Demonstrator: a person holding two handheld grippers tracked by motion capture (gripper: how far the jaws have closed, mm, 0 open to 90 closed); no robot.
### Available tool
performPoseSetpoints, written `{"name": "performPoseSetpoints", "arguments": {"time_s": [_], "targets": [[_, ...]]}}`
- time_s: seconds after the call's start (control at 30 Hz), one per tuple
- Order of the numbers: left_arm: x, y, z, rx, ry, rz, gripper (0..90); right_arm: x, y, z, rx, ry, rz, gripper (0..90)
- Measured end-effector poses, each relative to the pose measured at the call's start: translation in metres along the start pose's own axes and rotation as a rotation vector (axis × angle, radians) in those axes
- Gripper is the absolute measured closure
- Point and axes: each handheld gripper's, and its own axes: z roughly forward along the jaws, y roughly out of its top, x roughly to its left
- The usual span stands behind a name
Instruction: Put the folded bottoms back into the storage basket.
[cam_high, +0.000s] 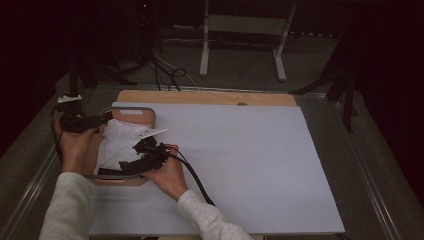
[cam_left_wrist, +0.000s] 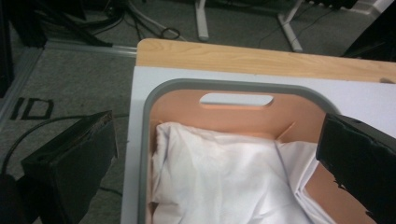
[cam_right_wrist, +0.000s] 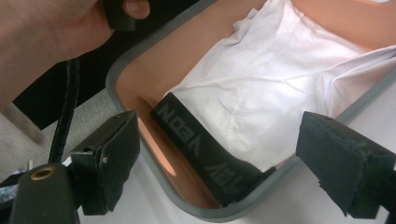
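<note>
Two claws, both spread wide and holding nothing, over a peach basket (cam_high: 150, 119) with a grey rim at the near left corner of the surface (cam_high: 240, 165). White garment (cam_left_wrist: 219, 177) lying bunched inside, its black waistband (cam_right_wrist: 201, 149) between and just ahead of the right claw (cam_right_wrist: 219, 154) jaws, untouched. Left claw (cam_left_wrist: 210, 163) hanging above the cloth on the far side from the right one, jaws straddling the fabric without contact. Best done by lifting both straight up and clear, keeping jaws apart so no fold snags. If tidying further, pressing loose cloth hanging over the rim back inside first.
</note>
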Motion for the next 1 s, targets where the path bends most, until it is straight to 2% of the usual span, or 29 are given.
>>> {"name": "performPoseSetpoints", "arguments": {"time_s": [0.1,0.27,0.5,0.8,1.0], "targets": [[-0.003,0.0,-0.001,-0.004,-0.019,-0.005,0.2,-0.002,0.0,-0.003,-0.003,-0.002,0.001,13.8],[-0.01,0.001,-0.003,-0.008,-0.033,0.017,0.2,-0.008,0.0,-0.007,-0.008,-0.021,-0.001,13.8],[-0.019,-0.002,-0.006,-0.032,-0.076,0.025,0.2,-0.018,0.0,-0.017,-0.011,-0.052,-0.03,13.4],[-0.034,-0.012,-0.01,-0.03,-0.107,0.08,0.1,-0.035,-0.001,-0.032,-0.023,-0.091,-0.044,13.0],[-0.045,-0.017,-0.013,-0.025,-0.114,0.127,0.2,-0.043,-0.003,-0.039,-0.021,-0.11,-0.047,12.5]]}}
